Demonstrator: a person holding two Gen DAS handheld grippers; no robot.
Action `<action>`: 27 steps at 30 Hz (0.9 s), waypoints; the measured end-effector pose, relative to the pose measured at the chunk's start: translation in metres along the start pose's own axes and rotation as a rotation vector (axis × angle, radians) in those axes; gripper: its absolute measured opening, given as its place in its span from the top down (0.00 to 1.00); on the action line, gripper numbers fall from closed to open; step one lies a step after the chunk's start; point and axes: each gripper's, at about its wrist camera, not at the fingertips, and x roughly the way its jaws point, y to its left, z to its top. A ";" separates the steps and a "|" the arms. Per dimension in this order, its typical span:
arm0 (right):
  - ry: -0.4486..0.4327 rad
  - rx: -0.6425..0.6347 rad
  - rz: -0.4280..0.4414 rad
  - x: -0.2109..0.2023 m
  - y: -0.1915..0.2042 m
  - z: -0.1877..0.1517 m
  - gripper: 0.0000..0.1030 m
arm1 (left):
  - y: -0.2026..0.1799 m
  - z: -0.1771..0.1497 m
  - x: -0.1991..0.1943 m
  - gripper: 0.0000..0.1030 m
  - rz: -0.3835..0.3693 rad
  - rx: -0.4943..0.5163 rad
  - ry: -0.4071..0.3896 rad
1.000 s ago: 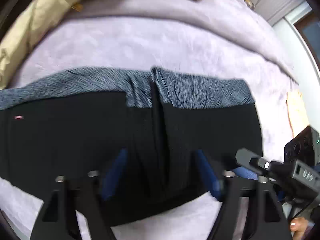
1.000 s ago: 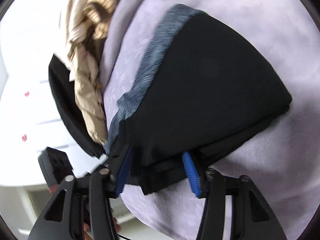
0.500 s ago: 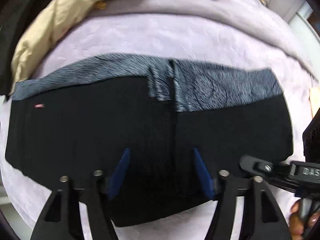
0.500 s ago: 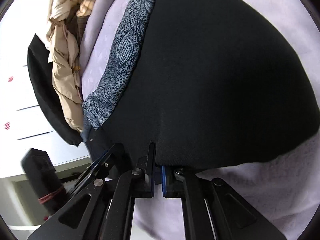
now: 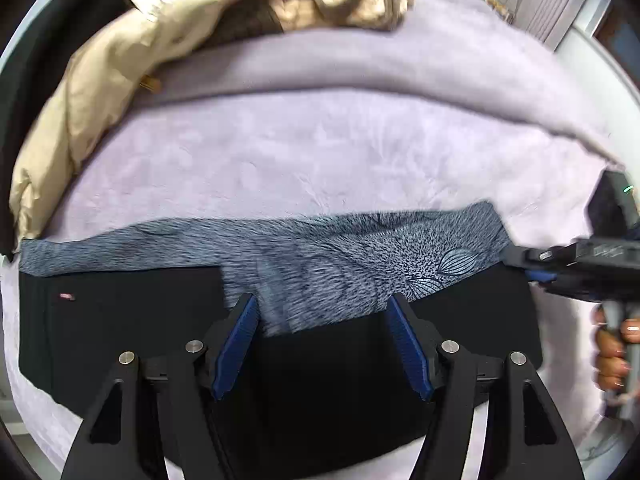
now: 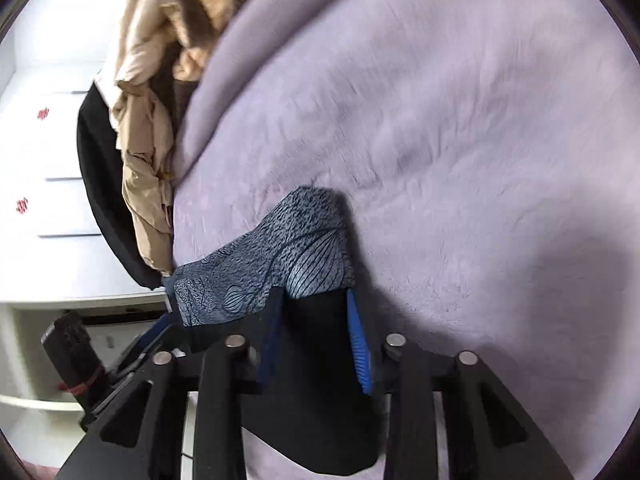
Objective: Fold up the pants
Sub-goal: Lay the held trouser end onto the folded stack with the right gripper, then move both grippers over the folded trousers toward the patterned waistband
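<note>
Patterned waistband (image 5: 360, 256) now nearer left hand-held gripper (image 5: 322, 340), no container.

The pants (image 5: 120, 320) are black with a blue-grey leaf-patterned waistband (image 5: 360, 248). They lie folded and spread flat under the left gripper (image 5: 320, 320), the waistband running across just ahead of its fingertips. At the right gripper (image 6: 312, 320), a bunched corner of black cloth sits between the opening jaws.

lilac blanket (image 5: 320, 152) | beige garment (image 5: 100, 92) heaped at its edge | white drawers (image 6: 44, 160)
</note>
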 end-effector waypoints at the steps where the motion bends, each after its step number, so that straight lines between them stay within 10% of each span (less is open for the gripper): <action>1: -0.007 -0.005 0.032 -0.005 0.005 0.002 0.70 | 0.000 -0.002 0.007 0.34 0.034 0.008 0.003; 3: -0.011 -0.028 0.048 -0.014 0.011 -0.007 0.70 | 0.001 -0.010 0.019 0.34 0.057 0.031 0.002; 7: 0.022 -0.068 -0.230 0.004 0.010 -0.001 0.59 | -0.005 -0.017 0.018 0.34 0.105 0.096 0.013; 13: -0.027 -0.233 -0.396 -0.021 0.062 -0.034 0.55 | 0.036 -0.043 -0.026 0.34 0.127 -0.123 0.070; 16: -0.013 -0.355 -0.367 -0.021 0.093 -0.057 0.55 | 0.048 -0.071 -0.052 0.16 0.169 -0.190 0.086; 27: 0.246 -0.513 -0.244 0.113 0.148 -0.109 0.55 | 0.098 -0.176 -0.123 0.16 0.270 -0.520 0.133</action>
